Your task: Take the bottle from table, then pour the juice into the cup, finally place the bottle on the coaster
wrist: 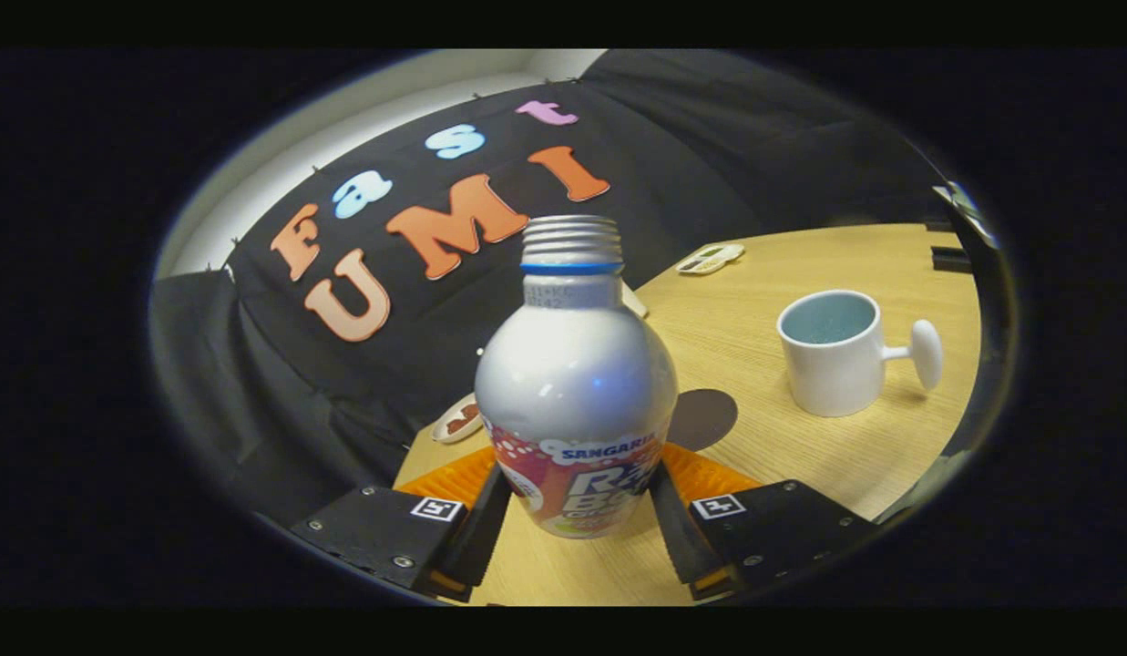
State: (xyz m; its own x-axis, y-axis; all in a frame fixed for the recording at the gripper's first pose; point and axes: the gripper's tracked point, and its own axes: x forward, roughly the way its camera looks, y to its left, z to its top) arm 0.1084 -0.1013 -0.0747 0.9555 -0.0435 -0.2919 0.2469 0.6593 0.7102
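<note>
A silver bottle [574,383] with a threaded open neck and a colourful label stands between the fingers of my gripper [577,497], which is shut on its lower body. Its base hangs a little above the wooden table [763,474]. A white cup [836,351] with a knob-ended handle stands on the table beyond and right of the fingers, its inside pale blue. A dark round coaster [704,417] lies flat on the table just behind the bottle, partly hidden by it.
A small white dish [455,421] with brown contents sits at the table's edge left of the bottle. A flat white tray-like item [711,259] lies at the far side of the table. The black cloth wall stands close behind.
</note>
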